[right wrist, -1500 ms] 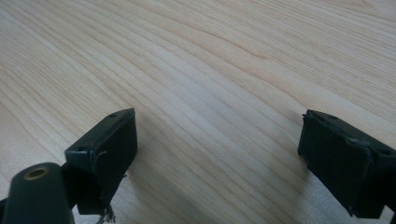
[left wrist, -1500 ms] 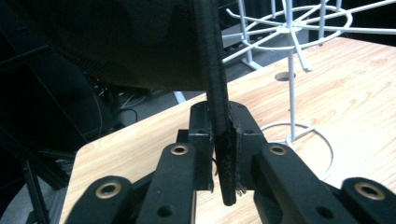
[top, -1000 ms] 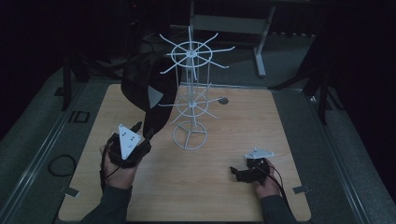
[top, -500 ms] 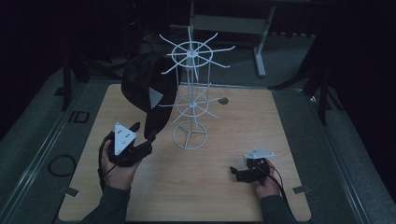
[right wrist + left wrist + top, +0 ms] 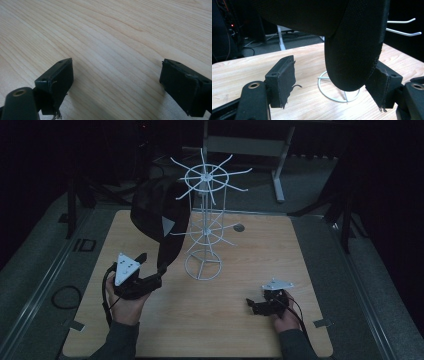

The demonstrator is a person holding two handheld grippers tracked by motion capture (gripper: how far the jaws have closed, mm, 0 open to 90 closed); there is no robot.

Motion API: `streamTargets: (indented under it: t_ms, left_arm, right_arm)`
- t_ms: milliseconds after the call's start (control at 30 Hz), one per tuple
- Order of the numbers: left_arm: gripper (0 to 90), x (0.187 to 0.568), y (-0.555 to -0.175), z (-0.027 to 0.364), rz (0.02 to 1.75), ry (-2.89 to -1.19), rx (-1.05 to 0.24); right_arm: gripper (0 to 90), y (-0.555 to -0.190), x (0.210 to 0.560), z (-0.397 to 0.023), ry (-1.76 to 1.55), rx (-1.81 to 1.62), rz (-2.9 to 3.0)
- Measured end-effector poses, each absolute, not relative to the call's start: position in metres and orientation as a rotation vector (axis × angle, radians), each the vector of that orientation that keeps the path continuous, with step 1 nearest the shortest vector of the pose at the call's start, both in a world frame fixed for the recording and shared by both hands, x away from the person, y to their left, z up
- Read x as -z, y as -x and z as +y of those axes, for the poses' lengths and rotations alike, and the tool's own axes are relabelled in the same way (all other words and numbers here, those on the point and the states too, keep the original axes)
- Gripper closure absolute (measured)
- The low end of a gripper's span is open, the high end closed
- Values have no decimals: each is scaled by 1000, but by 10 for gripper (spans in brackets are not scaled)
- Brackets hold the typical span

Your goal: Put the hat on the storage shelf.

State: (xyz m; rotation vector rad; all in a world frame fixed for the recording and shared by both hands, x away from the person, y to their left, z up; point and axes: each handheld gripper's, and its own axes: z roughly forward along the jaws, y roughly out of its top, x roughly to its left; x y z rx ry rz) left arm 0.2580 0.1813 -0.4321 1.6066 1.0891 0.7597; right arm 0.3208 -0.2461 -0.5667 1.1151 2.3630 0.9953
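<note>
Evidently the black cap (image 5: 159, 222) hangs on the white wire rack (image 5: 204, 220); the left gripper (image 5: 334, 82), jaws spread around its brim at seven o'clock, needs closing. The right gripper (image 5: 116, 85) idles agape over the table (image 5: 112, 37).

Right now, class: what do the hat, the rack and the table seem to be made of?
Hat: black woven fabric, matte; a fine mesh weave shows. Rack: thin white wire, probably coated metal, smooth. Table: pale wood or wood-look laminate; its grain lines run across it.

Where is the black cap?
In the high view the black cap hangs on the left side of the white wire rack, just above the open left hand-held gripper.
</note>
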Motion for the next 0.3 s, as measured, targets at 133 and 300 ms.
streamTargets:
  t_ms: [133,300]
  left_arm:
    - [286,436,-256,182,1085,-1604,-750]
    - [296,445,-256,181,1101,-1602,-719]
  right_arm:
    - [117,-321,567,-246,-1115,-996,2363]
    - [117,-321,567,-246,-1113,-994,2363]
